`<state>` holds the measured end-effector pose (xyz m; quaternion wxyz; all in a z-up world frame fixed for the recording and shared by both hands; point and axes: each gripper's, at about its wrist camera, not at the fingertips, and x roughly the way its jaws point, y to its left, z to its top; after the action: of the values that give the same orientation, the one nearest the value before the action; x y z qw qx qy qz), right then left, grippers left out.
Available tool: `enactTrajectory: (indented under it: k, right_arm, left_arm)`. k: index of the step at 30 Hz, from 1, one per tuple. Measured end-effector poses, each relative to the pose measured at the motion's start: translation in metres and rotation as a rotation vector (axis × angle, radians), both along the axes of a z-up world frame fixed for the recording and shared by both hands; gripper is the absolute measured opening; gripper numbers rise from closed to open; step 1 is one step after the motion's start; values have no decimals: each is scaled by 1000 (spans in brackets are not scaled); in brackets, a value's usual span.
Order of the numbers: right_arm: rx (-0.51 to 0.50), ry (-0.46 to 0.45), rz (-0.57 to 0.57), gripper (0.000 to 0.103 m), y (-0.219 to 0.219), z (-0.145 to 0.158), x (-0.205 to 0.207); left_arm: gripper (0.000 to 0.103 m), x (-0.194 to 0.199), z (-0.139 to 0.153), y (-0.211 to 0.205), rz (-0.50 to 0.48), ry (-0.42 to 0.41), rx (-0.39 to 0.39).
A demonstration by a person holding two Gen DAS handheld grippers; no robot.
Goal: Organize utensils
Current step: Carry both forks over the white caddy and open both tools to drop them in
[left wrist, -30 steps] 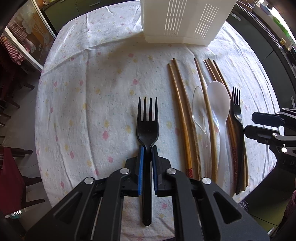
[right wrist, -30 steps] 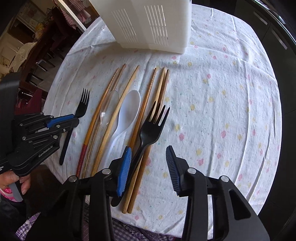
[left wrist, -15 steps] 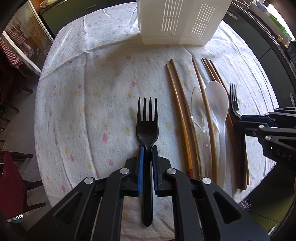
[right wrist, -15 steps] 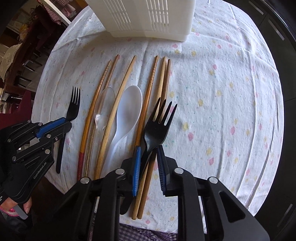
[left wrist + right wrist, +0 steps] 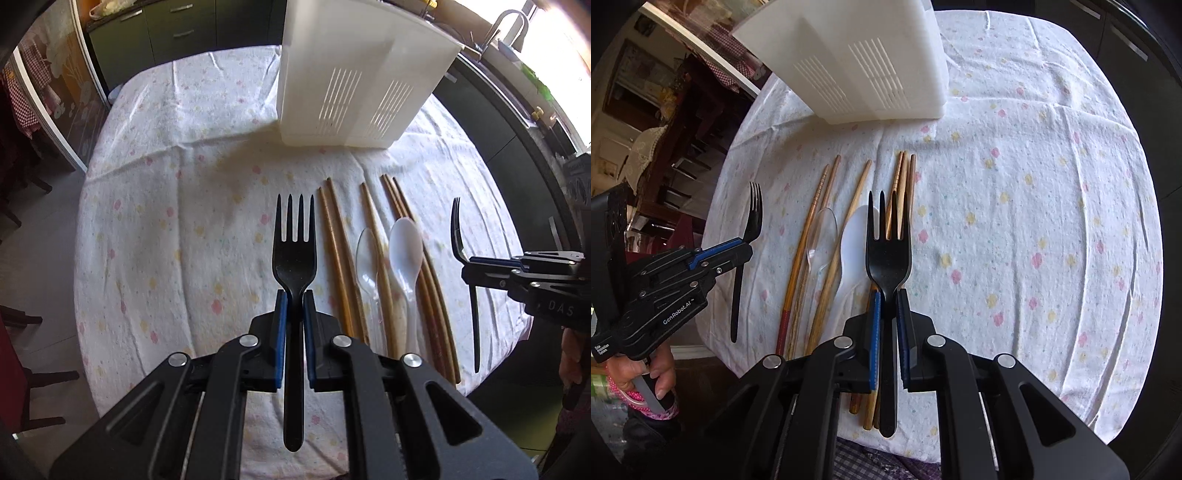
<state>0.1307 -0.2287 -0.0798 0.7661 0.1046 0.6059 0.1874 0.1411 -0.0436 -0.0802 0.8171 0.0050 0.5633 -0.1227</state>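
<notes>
Black forks (image 5: 294, 254) newly lifted off tablecloth (image 5: 177, 229)

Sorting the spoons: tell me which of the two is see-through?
The clear spoon, lying between chopsticks left of the opaque white spoon in the left wrist view; its bowl shows the cloth through it.

Utensil basket (image 5: 354, 85) at table's (image 5: 166, 206) far edge; chopsticks (image 5: 338, 258) and spoons (image 5: 405, 251) in a row before it.
</notes>
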Motion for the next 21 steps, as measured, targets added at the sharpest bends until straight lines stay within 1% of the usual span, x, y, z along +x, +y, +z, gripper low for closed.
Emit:
enactTrajectory:
  k: [6, 9, 13, 15, 17, 21]
  right_arm:
    - [143, -209, -51, 9, -29, 41, -10]
    - [168, -334, -78, 9, -36, 67, -10]
    - [175, -477, -111, 9, -43, 100, -7]
    - [181, -522, -123, 9, -48, 111, -5]
    - [176, -560, -135, 9, -54, 122, -2]
    - [176, -601, -146, 9, -57, 132, 8]
  left_arm:
    - [9, 9, 70, -9, -15, -214, -89]
    - [9, 25, 106, -17, 12, -362, -145]
    - [9, 58, 146, -29, 69, -587, -208]
    - [9, 75, 158, -33, 96, -684, -236]
    - [9, 93, 160, -37, 124, -759, -252]
    - [9, 119, 154, -41, 187, -836, -264]
